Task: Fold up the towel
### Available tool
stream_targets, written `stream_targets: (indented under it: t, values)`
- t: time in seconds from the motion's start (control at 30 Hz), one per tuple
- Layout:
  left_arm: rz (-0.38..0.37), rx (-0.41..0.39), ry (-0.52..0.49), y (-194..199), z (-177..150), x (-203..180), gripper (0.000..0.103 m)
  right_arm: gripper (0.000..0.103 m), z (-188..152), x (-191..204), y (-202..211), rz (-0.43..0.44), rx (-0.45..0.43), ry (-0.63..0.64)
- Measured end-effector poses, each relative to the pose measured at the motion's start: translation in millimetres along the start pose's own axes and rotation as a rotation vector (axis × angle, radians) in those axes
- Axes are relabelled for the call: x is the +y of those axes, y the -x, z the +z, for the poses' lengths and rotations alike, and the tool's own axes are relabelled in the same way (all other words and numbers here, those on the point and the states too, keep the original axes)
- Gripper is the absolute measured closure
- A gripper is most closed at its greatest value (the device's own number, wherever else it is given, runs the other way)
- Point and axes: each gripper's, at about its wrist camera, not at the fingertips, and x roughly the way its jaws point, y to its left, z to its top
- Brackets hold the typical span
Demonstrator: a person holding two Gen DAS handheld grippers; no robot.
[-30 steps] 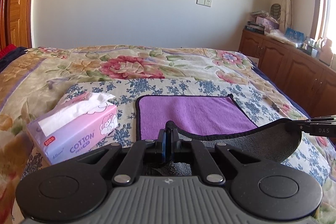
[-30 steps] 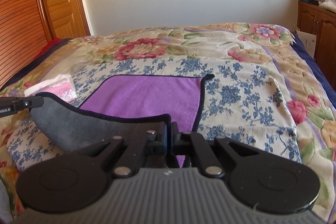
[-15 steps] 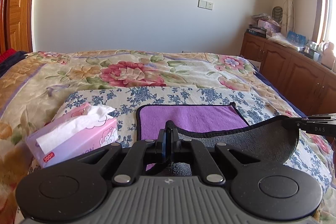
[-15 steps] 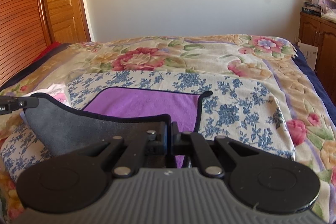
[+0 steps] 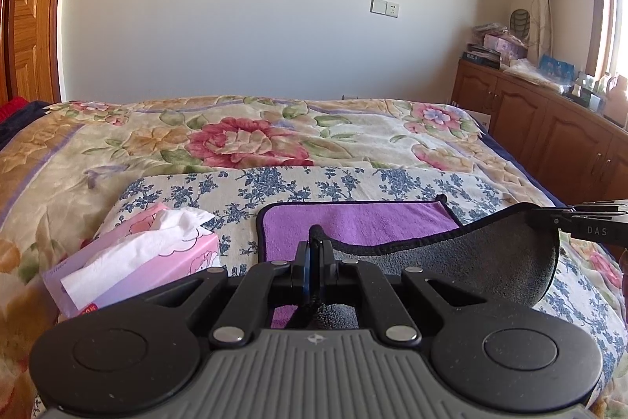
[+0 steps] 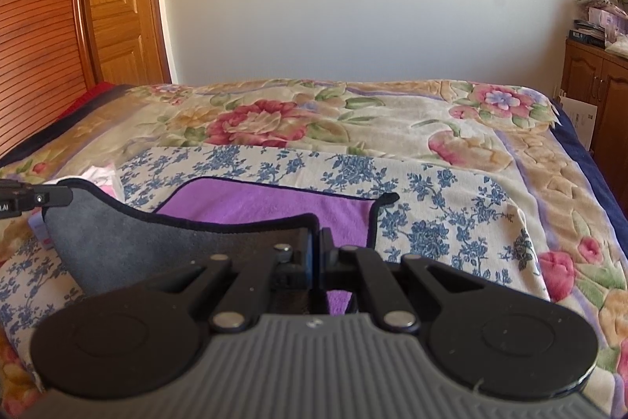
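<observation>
One tissue box (image 5: 133, 262) beside towel (image 5: 353, 222)

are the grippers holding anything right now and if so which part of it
Both hold the towel by its near edge: the left gripper is shut on the near left corner, the right gripper on the near right corner, lifting that edge.

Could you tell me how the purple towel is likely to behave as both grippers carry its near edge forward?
The towel is probably floppy: the lifted edge sags in a curve between the left gripper and right gripper. It seems light, as only two corner pinches hold it up. Its fuzzy grey underside likely resists slipping.
</observation>
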Motion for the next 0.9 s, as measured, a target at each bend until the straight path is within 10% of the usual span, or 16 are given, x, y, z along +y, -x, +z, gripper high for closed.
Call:
stream_targets:
  t: [0.9]
  values:
    - [0.01, -0.015, -0.019, -50.7, 22.8, 2.3, 0.098, 0.099, 12.7, -15.4, -36.1, -0.004, -0.036, 0.035]
